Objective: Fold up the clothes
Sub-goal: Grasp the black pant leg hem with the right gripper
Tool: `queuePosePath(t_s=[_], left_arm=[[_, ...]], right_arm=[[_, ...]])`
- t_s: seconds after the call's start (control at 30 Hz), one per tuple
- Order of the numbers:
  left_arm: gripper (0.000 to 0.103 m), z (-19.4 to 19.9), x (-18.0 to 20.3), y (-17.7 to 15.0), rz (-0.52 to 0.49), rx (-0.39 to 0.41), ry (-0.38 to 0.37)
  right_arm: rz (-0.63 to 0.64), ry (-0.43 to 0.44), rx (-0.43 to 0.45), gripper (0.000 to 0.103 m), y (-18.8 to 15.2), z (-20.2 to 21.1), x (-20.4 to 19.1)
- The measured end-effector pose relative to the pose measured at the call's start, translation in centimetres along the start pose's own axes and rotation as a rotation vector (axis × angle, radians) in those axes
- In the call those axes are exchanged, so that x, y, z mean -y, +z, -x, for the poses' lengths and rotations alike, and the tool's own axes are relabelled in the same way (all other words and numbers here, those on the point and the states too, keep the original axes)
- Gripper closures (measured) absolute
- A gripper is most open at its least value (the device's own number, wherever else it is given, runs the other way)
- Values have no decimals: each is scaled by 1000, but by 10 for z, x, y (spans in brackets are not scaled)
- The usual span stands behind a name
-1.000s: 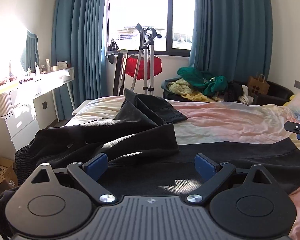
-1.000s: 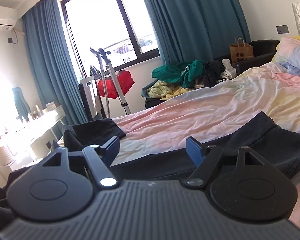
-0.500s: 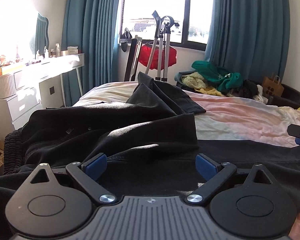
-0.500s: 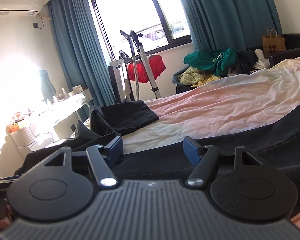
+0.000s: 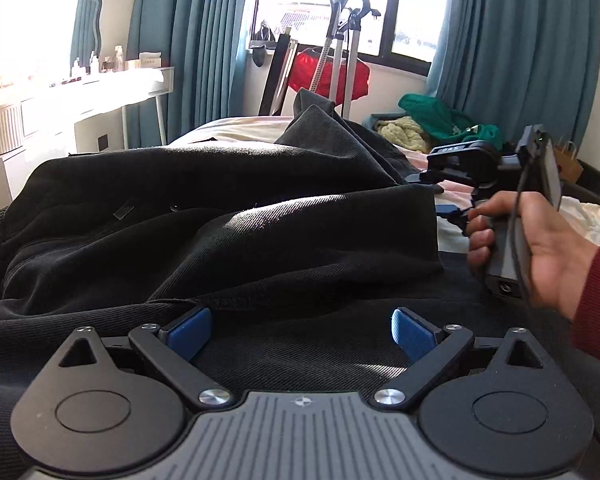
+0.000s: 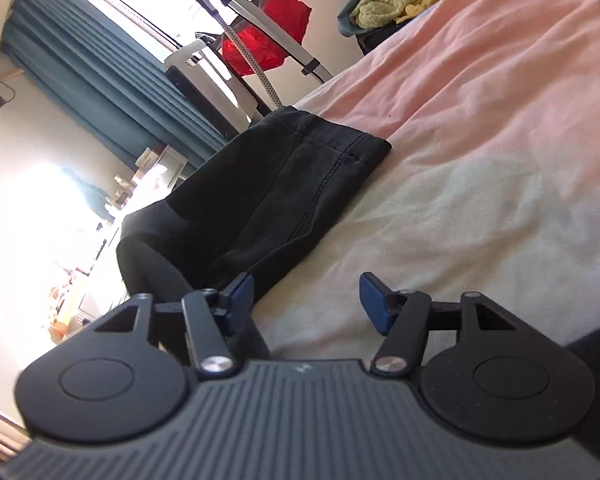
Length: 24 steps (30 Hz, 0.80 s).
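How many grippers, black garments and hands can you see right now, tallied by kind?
Grippers: 2, the left gripper, open, and the right gripper, its jaws closing with nothing between them
Black garments: 1, the black garment spread on the bed
Hands: 1, the right hand
Total: 4

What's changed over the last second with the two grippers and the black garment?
The right gripper swung across to the black garment's folded edge and rolled; its fingers are closing, nothing gripped yet. The hand holding it entered the left view. The left gripper sank closer to the cloth, open. The garment lies unchanged on the bed.
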<state>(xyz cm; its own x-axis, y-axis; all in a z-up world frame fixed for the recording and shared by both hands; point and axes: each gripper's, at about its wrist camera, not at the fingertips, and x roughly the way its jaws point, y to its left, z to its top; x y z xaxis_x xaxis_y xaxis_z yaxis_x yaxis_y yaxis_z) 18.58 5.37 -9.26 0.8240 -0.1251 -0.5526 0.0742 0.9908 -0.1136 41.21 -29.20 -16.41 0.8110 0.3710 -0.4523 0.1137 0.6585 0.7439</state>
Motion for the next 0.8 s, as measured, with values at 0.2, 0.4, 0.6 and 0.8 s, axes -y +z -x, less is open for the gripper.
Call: queuePosePath(t_s=[0.2,0.4,0.6,0.8], left_arm=[[1,-18,-11,-2,3,-1,-27],[0,-18,-11,-4,-7,5,-31],[2,-10,-11,-1,1,19,-42],[2,-4,-1,-3,-29,25,-47]], right_arm=[[-41,-86,110,94,21,-43,-7],[87,-134,232,98,37,-14,-30],[82,-236,416,98,102,71,-14],[56,-436,545,98,158,184,76]])
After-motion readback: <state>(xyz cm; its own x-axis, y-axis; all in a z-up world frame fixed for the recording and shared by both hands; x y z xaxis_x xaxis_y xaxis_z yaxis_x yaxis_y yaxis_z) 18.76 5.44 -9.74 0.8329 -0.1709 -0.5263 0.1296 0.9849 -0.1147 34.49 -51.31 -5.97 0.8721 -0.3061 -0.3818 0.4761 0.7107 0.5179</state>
